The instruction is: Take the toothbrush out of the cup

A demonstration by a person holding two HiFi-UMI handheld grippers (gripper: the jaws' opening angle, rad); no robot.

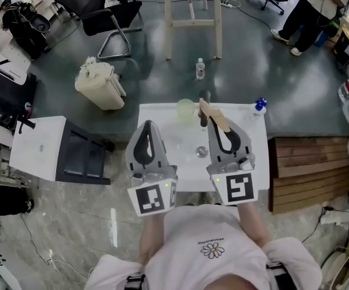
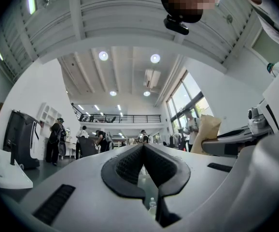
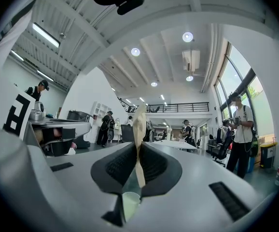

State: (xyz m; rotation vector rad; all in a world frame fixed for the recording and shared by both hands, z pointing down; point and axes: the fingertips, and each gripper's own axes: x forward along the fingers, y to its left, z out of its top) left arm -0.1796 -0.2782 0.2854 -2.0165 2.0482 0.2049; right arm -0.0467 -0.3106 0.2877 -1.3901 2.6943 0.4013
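A pale green cup (image 1: pixel 185 109) stands at the far edge of the white table (image 1: pixel 162 116). My right gripper (image 1: pixel 213 119) is just right of the cup, shut on a beige toothbrush (image 1: pixel 208 110) whose end sticks out past the fingertips, outside the cup. In the right gripper view the toothbrush (image 3: pixel 139 139) runs upright between the closed pads, and the cup (image 3: pixel 130 204) shows below them. My left gripper (image 1: pixel 148 125) hovers over the table's left part with its jaws together and nothing in them. In the left gripper view its pads (image 2: pixel 130 166) meet at the tip, and the toothbrush (image 2: pixel 205 132) appears at the right.
A round metal fitting (image 1: pixel 201 151) sits in the table's middle. A blue-capped bottle (image 1: pixel 258 107) stands at the far right corner. On the floor beyond are a clear bottle (image 1: pixel 200 69), a cream bin (image 1: pixel 99 84) and a white table (image 1: pixel 191 5). Wooden boards (image 1: pixel 310 171) lie to the right.
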